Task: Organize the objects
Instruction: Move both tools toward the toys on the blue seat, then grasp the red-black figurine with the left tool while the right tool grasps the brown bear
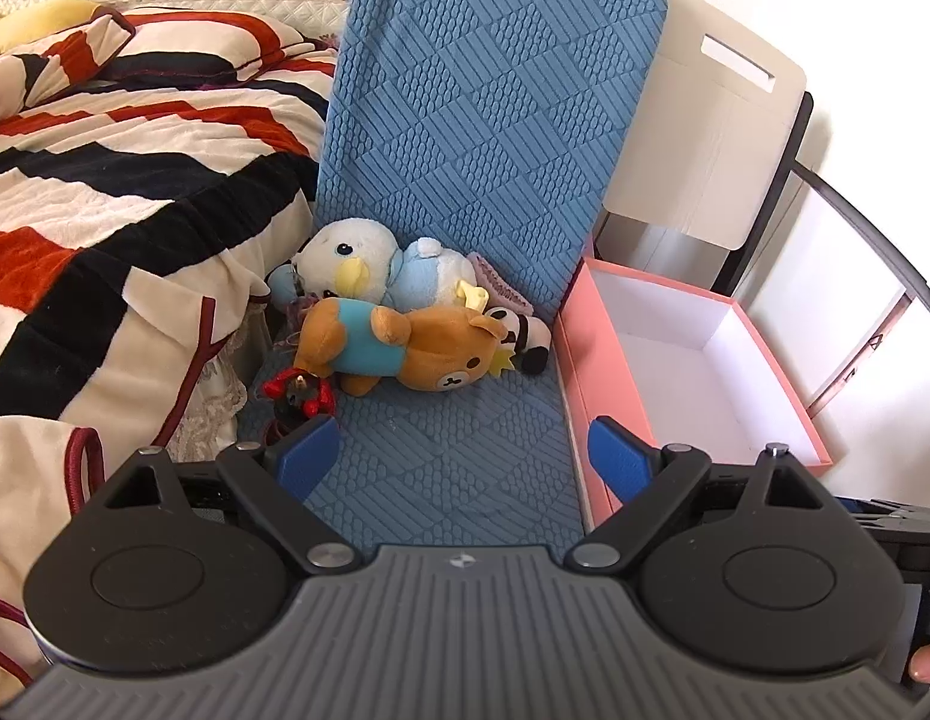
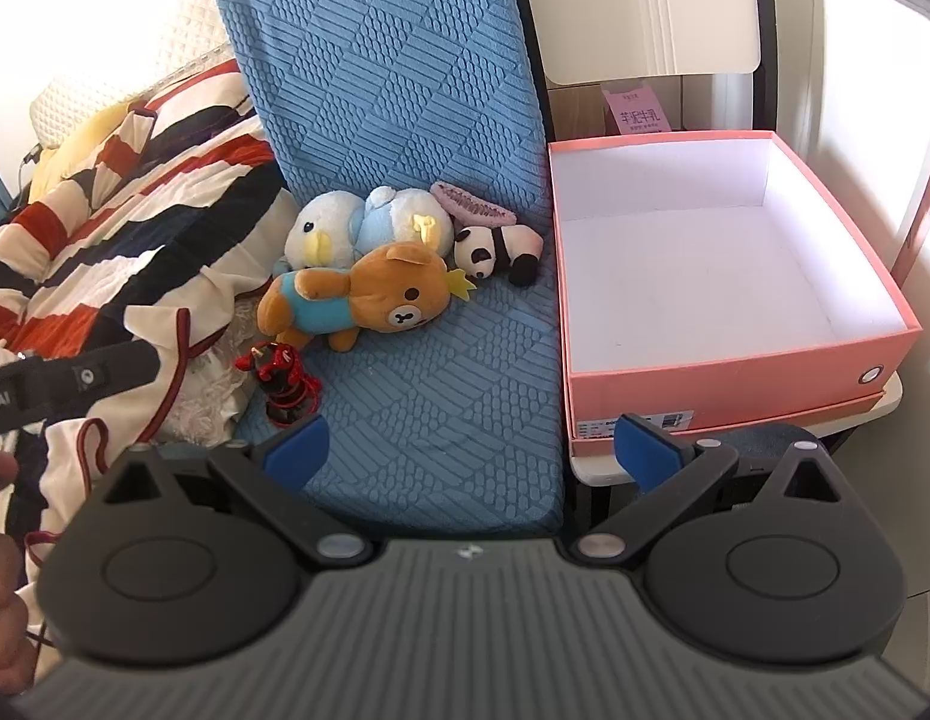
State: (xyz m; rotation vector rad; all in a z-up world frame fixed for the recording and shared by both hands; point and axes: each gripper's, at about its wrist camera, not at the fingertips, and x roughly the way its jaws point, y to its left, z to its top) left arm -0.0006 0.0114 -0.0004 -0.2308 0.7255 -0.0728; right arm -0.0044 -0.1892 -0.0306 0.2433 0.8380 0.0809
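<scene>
Toys lie heaped on the blue mat (image 2: 441, 396): bear (image 2: 369, 294), bird (image 2: 357, 228), panda (image 2: 495, 249). Beside them the pink box (image 2: 735, 372) sits empty. Both the left gripper (image 1: 465, 462) and right gripper (image 2: 471, 447) hang released, holding nothing. Sorting seems unstarted; next, reach and grasp the bear.

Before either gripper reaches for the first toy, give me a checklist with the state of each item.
1. Left gripper open, nothing held: ok.
2. Right gripper open, nothing held: ok.
3. Pink box open with its white inside bare: ok.
4. Brown bear on top of the toy pile, nothing lying over it: ok.
5. Panda lying apart enough from the bear to grip alone: ok.
6. Red and black figure free of the blanket beside it: cannot tell.
</scene>
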